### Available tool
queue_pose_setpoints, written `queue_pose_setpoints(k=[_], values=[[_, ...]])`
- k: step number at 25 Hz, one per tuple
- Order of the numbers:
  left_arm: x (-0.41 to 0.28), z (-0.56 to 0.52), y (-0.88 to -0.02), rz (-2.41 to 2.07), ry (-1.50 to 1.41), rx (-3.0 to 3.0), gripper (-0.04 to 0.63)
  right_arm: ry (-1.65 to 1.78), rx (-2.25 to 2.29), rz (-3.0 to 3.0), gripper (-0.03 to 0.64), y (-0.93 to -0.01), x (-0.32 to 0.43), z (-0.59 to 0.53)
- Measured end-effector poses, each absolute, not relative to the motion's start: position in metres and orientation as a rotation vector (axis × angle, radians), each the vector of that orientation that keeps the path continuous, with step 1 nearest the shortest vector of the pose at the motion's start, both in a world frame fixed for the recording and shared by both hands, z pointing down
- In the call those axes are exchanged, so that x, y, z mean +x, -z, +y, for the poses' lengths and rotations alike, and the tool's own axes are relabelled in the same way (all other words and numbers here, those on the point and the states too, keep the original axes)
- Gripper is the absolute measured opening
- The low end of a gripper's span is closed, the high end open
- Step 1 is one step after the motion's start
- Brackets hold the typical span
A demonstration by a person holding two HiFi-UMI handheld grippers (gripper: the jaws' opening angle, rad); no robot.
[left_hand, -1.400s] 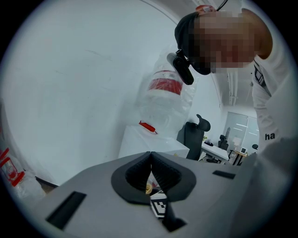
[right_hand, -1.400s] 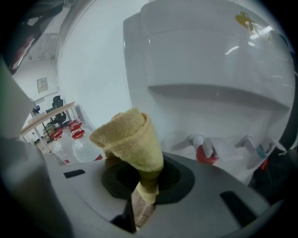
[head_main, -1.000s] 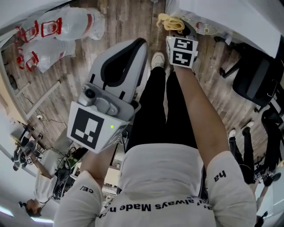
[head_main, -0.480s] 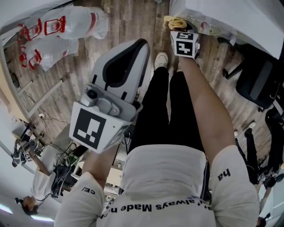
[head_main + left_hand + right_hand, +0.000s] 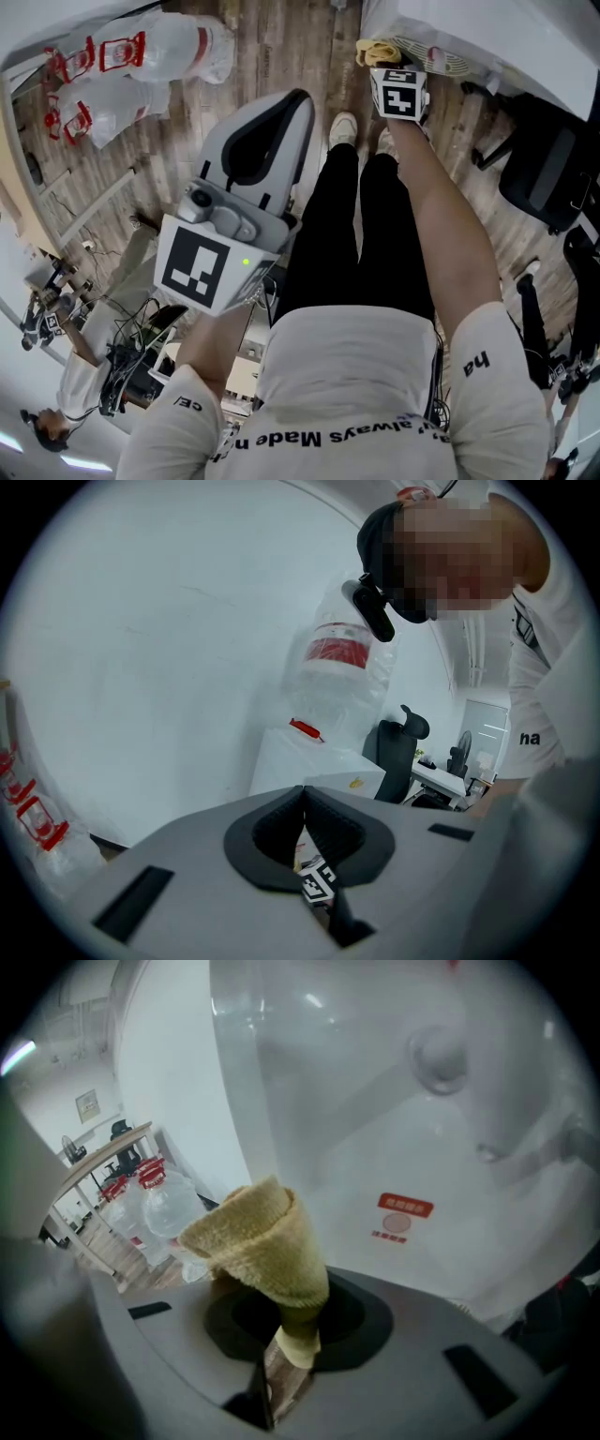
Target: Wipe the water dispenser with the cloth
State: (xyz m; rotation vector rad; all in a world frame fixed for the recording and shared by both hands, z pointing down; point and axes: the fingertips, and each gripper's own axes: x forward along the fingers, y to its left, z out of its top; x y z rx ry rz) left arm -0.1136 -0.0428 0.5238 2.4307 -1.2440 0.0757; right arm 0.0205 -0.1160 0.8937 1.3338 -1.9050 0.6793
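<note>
Right gripper view: the right gripper [image 5: 281, 1358] is clamped on a folded yellow cloth [image 5: 267, 1241]. The cloth's rolled end stands up out of the jaws close in front of the white water dispenser [image 5: 412, 1147] (a small red label shows on its panel), below its clear bottle [image 5: 319, 1026]. Whether the cloth touches the panel cannot be told. In the left gripper view, the left gripper [image 5: 303, 803] has its jaws pressed together on nothing, well back from the dispenser. In the head view, spare water jugs [image 5: 141, 66] lie well apart from the dispenser, and a black office chair [image 5: 548, 159] stands near it.
</note>
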Motion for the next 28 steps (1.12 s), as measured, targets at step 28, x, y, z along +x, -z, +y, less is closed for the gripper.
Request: queue_pose_setpoints(k=[28], values=[[-0.047, -0.021, -0.405, -1.22, -0.047, 2.58, 0.02, -0.405, 1.471, -2.247, 0.069, -0.531, 0.124, -0.016]])
